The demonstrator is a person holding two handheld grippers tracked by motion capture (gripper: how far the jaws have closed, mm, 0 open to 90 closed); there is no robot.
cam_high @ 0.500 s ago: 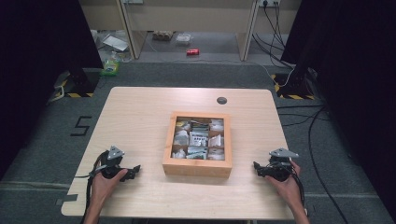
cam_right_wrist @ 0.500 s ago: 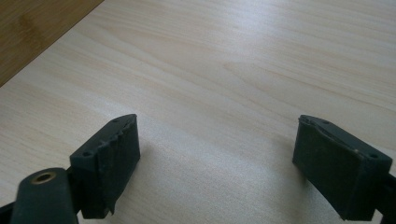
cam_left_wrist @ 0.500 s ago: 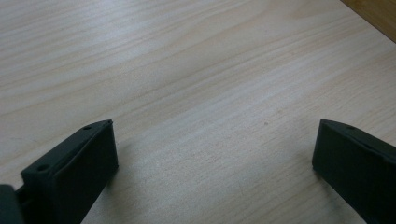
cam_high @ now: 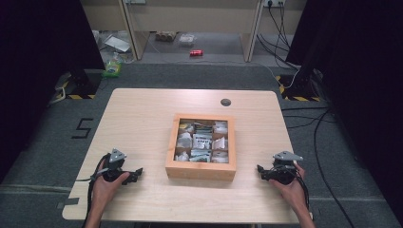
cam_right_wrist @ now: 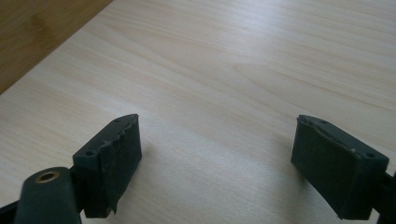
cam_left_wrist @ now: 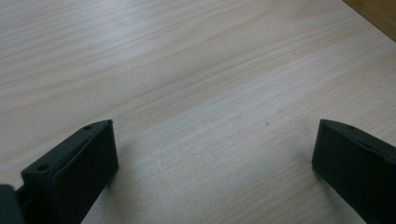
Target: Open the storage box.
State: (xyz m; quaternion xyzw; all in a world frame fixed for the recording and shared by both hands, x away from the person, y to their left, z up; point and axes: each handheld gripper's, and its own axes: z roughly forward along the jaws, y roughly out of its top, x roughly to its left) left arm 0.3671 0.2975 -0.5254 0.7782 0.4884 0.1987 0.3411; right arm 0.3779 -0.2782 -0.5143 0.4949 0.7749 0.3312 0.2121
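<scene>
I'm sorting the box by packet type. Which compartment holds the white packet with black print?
The middle compartment of the wooden box: its packet is white with dark print, while the neighbouring cells hold plain pale or silvery packets and the far middle one something greenish.

Packets in the wooden box (cam_high: 200, 172) too small to identify; labels unreadable

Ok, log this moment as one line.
left hand-held gripper open, empty | right hand-held gripper open, empty | wooden box between, untouched
</scene>
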